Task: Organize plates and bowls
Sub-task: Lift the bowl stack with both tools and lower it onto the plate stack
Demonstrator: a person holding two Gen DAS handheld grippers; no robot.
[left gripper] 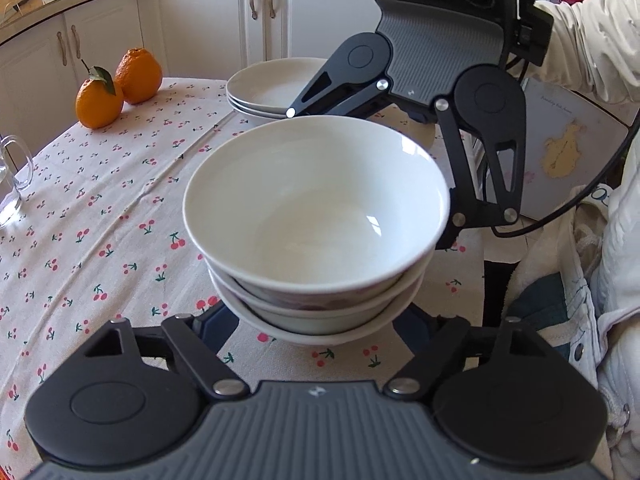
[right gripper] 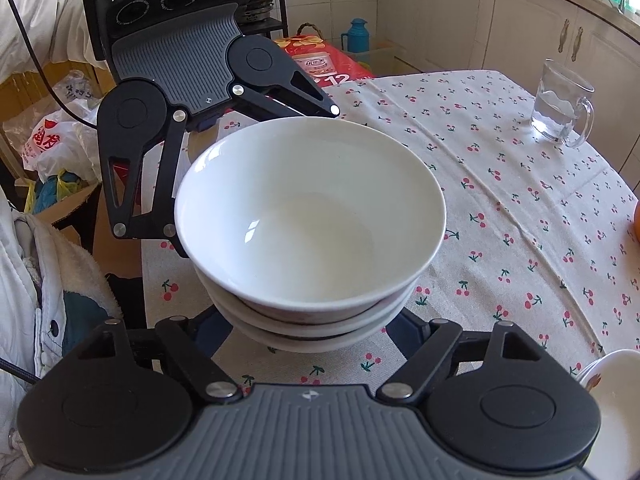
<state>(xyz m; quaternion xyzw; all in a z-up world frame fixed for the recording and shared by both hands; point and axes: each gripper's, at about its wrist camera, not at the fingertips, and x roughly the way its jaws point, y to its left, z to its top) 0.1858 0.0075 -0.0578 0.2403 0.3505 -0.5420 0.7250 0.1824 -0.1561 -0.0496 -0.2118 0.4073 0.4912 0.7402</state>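
A stack of three white bowls (left gripper: 316, 216) stands on the cherry-print tablecloth; it also fills the middle of the right wrist view (right gripper: 310, 220). My left gripper (left gripper: 320, 320) has its fingers spread wide on both sides of the stack's base. My right gripper (right gripper: 316, 322) does the same from the opposite side, and it shows across the stack in the left wrist view (left gripper: 400, 128). The fingertips are hidden under the bowls, so I cannot tell whether they touch. A stack of white plates (left gripper: 272, 86) sits behind the bowls.
Two oranges (left gripper: 118, 86) lie at the far left of the table. A glass mug with water (right gripper: 562, 104) stands toward the table's far side. Part of a white dish (right gripper: 616, 384) shows at the right edge. White cabinets (left gripper: 200, 20) are behind.
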